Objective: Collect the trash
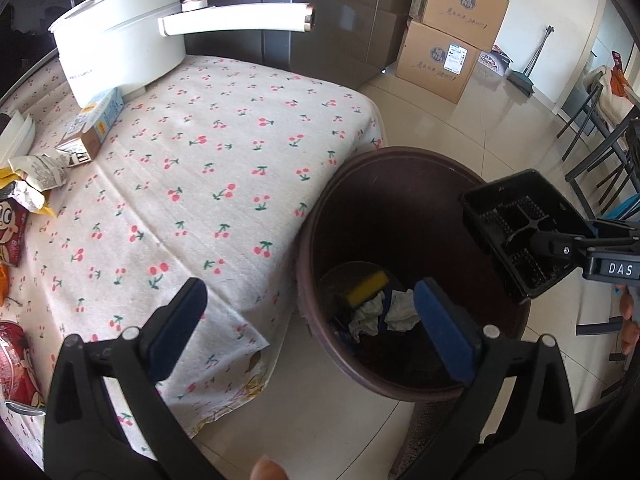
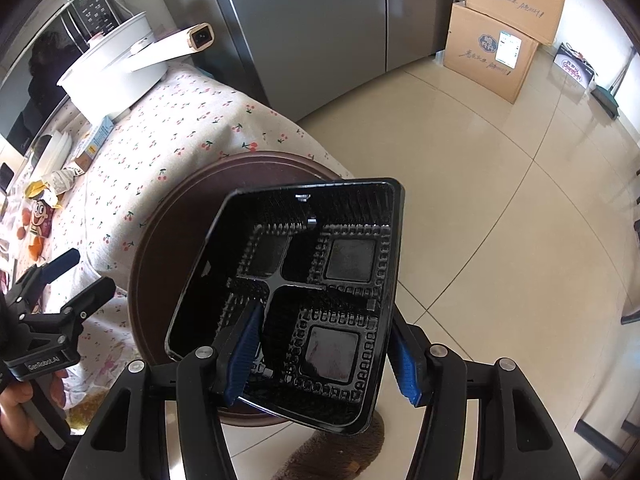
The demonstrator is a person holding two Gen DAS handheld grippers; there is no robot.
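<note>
Standing beside the cherry-print tablecloth (image 1: 224, 152), the brown trash bin (image 1: 316, 240) is waiting on the tiled floor, its rim touching the hanging cloth. Inside it, a yellow sponge-like block (image 1: 368, 282) and crumpled paper wads (image 1: 384, 312) are already lying at the bottom, so the collecting is well under way.

The step in hand looks like dropping the black compartment tray (image 2: 316, 292) into the bin. The right gripper (image 2: 324, 354) is gripping that tray by its near wall, one blue pad sitting inside a compartment and the other pressing on the outer side, and is holding it tilted above the bin's mouth. The next move, as I judge it, is calling for the right jaws to spread so the tray falls in; since the tray is wide against the opening, tipping it edge-first should be helping it clear the rim rather than bridging across it.

The left gripper (image 1: 308, 328) is hovering over the table's corner and the bin's near edge with its jaws spread wide and nothing between them. It seems free to be heading back for more: a carton (image 1: 94, 128), crumpled wrappers (image 1: 38, 178) and red snack packets (image 1: 16, 364) are still lying along the far left side of the table, near the white electric pot (image 1: 120, 48).
</note>
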